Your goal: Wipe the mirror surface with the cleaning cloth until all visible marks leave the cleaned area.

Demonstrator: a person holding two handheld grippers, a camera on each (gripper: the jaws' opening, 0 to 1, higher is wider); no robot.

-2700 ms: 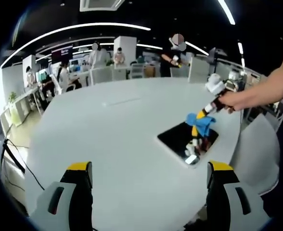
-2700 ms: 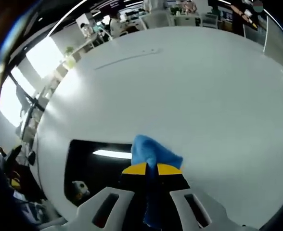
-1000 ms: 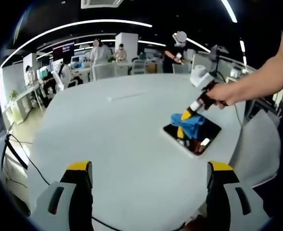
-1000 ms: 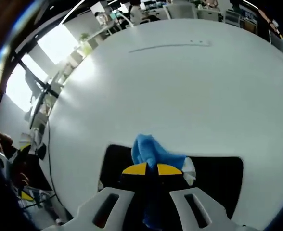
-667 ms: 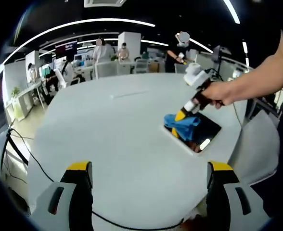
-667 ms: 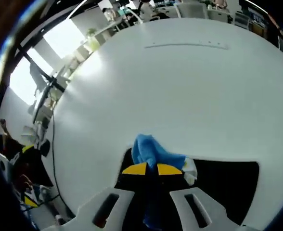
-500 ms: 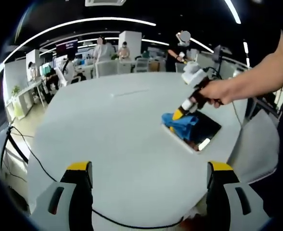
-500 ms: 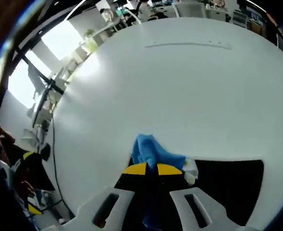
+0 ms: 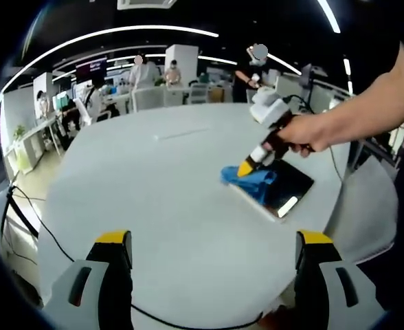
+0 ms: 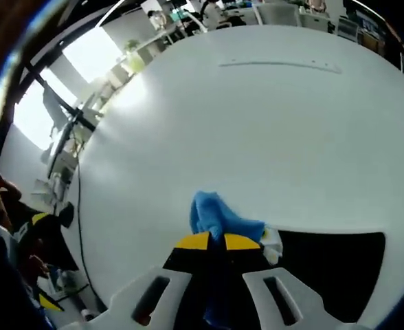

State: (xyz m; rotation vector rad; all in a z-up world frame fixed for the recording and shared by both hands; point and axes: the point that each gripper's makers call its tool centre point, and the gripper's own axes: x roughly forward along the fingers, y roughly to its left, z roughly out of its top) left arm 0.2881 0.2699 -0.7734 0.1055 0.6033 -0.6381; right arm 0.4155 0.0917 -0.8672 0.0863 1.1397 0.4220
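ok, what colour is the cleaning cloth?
Blue. The cleaning cloth shows best in the right gripper view, clamped in the right gripper.

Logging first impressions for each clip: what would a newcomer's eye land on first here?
The bright blue cleaning cloth, pinched in the right gripper and pressed at the edge of the dark mirror, stands out against the big white table. The left gripper hangs open over the table's near side, holding nothing. Behind lies a busy office with people at desks.

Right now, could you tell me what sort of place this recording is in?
Most likely an open-plan office: a large white round table, rows of desks with monitors, people working behind, and long ceiling light strips.
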